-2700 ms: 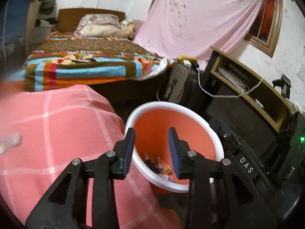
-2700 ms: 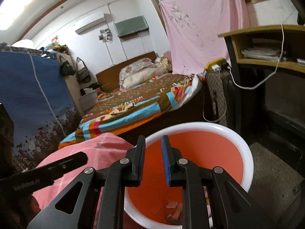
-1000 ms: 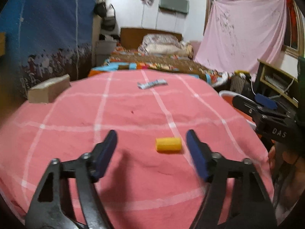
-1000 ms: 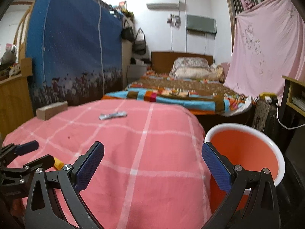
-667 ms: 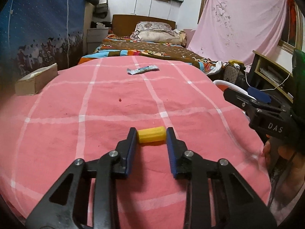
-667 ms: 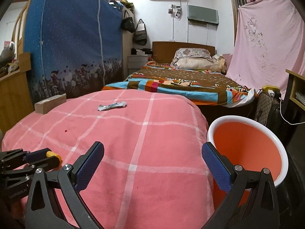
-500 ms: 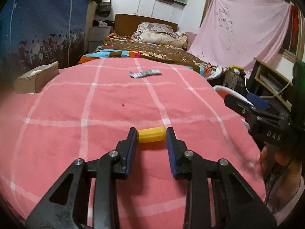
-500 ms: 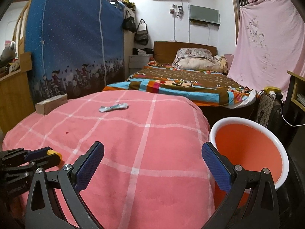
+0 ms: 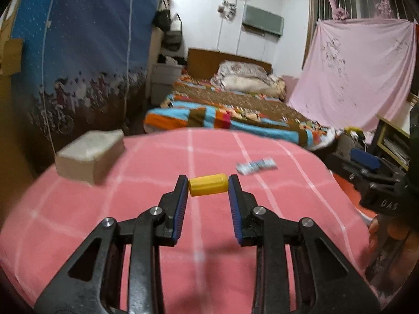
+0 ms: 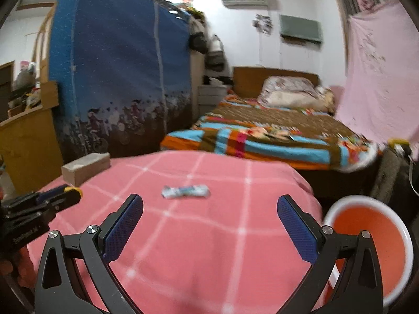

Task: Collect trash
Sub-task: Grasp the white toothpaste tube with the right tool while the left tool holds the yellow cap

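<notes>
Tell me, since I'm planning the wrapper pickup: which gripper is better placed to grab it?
Right. The right gripper is open and empty, with the wrapper lying just ahead between its fingers. The left gripper is already shut on the yellow cylinder.

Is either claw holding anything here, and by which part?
The left claw holds the small yellow plastic cylinder by its two flat ends. The right claw is open and holds nothing.

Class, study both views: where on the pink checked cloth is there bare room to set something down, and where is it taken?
Free: the near stretch of the cloth, between the wrapper and right gripper. Taken: far-left corner by the box; left edge by the left gripper holding the yellow piece.
</notes>
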